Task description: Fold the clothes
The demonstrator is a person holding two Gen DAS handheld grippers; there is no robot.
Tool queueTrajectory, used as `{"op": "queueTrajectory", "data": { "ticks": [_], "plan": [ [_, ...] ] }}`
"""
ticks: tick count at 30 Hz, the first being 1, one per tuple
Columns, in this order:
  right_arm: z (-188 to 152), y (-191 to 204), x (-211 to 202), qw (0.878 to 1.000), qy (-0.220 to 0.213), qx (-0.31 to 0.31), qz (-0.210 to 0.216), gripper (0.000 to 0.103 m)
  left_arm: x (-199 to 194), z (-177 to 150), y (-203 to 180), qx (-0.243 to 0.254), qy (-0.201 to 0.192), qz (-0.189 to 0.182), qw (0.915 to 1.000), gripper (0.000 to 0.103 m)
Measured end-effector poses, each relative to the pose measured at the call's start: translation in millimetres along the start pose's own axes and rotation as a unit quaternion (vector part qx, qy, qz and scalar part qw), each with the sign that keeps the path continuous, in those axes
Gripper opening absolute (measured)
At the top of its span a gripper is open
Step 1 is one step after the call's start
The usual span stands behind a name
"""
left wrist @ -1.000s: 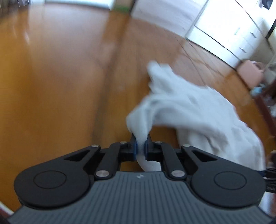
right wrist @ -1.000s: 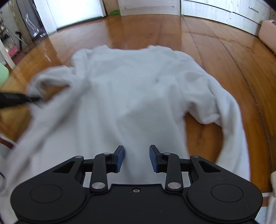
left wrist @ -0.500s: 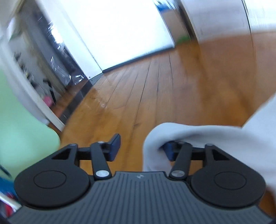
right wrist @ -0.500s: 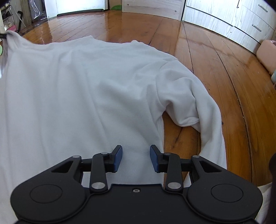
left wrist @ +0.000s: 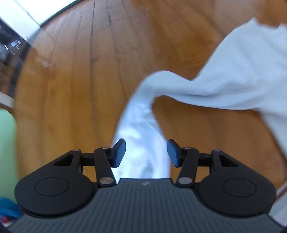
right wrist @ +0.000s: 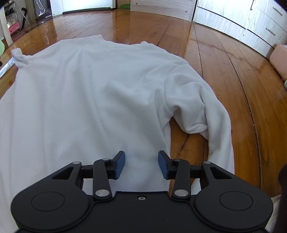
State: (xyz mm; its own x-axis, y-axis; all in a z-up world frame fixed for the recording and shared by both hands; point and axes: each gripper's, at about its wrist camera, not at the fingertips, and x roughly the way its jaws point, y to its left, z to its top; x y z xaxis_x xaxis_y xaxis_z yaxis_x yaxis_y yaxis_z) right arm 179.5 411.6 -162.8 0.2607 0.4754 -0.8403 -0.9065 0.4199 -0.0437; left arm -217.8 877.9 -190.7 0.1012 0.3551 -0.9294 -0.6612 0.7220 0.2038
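A white long-sleeved top (right wrist: 93, 100) lies spread flat on the wooden floor, collar end far from me. Its right sleeve (right wrist: 202, 114) is bent back beside the body, cuff showing. Its left sleeve (left wrist: 141, 129) runs from the body (left wrist: 242, 75) down between my left fingers. My left gripper (left wrist: 146, 154) is open over that sleeve, jaws apart and not pinching it. My right gripper (right wrist: 140, 164) is open and empty just above the hem near the right side seam.
The wooden plank floor (right wrist: 224, 59) surrounds the top. White cabinets with drawers (right wrist: 251, 21) line the far right wall, with a pink object (right wrist: 279, 59) in front. A pale green thing (left wrist: 7, 143) sits at the left, a doorway (right wrist: 82, 5) far back.
My left gripper was shut on the sleeve, then opened and let it go; the sleeve now lies on the floor between the jaws. The right gripper stayed open and closed in on the hem.
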Motion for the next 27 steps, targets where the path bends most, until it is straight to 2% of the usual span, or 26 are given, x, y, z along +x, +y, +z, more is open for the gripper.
{"op": "queueTrajectory", "data": {
  "ticks": [2,4,6,7,8,11,13,15,16,17,20,22,24,25,27],
  "plan": [
    [-2,1,-1,1.0,-0.004,0.003,-0.001,0.046,2,-18,-6,0.002,-0.01,-0.012,0.9999,0.058],
    [-3,1,-1,1.0,-0.006,0.008,-0.001,0.046,9,-35,-17,0.017,-0.018,0.004,0.9997,0.067],
    [-3,1,-1,1.0,-0.008,0.012,-0.003,0.046,20,-51,-24,0.019,-0.024,0.019,0.9994,0.071],
    [-3,2,-1,1.0,-0.009,0.012,-0.004,0.046,24,-54,-24,0.009,-0.024,0.023,0.9994,0.073],
    [-4,2,-1,1.0,-0.01,0.012,-0.004,0.046,26,-57,-21,-0.01,-0.032,0.026,0.9991,0.08],
    [-6,1,-2,1.0,-0.014,0.014,-0.003,0.046,29,-61,-4,-0.079,-0.045,0.032,0.9954,0.086],
    [-7,1,-2,1.0,-0.019,0.012,-0.003,0.046,32,-65,9,-0.124,-0.049,0.029,0.9906,0.087],
    [-8,1,-2,1.0,-0.02,0.011,-0.004,0.046,31,-70,21,-0.168,-0.047,-0.013,0.9846,0.068],
    [-8,1,-2,1.0,-0.02,0.012,-0.004,0.046,27,-71,25,-0.179,-0.044,-0.02,0.9826,0.032],
    [-8,1,-2,1.0,-0.021,0.013,-0.005,0.046,21,-71,27,-0.18,-0.038,-0.008,0.9829,0.008],
    [-8,2,-3,1.0,-0.023,0.013,-0.007,0.046,-5,-69,35,-0.167,-0.041,0.005,0.9851,0.008],
    [-8,2,-3,1.0,-0.023,0.013,-0.008,0.046,-33,-67,46,-0.165,-0.047,-0.027,0.9848,0.008],
    [-8,3,-3,1.0,-0.022,0.012,-0.009,0.046,-63,-67,62,-0.196,-0.033,-0.087,0.9762,0.008],
    [-7,3,-3,1.0,-0.022,0.012,-0.009,0.046,-76,-66,72,-0.214,-0.028,-0.118,0.9694,0.008],
    [-6,3,-3,1.0,-0.02,0.009,-0.009,0.046,-102,-65,98,-0.256,-0.03,-0.177,0.9497,0.008]
  ]
}}
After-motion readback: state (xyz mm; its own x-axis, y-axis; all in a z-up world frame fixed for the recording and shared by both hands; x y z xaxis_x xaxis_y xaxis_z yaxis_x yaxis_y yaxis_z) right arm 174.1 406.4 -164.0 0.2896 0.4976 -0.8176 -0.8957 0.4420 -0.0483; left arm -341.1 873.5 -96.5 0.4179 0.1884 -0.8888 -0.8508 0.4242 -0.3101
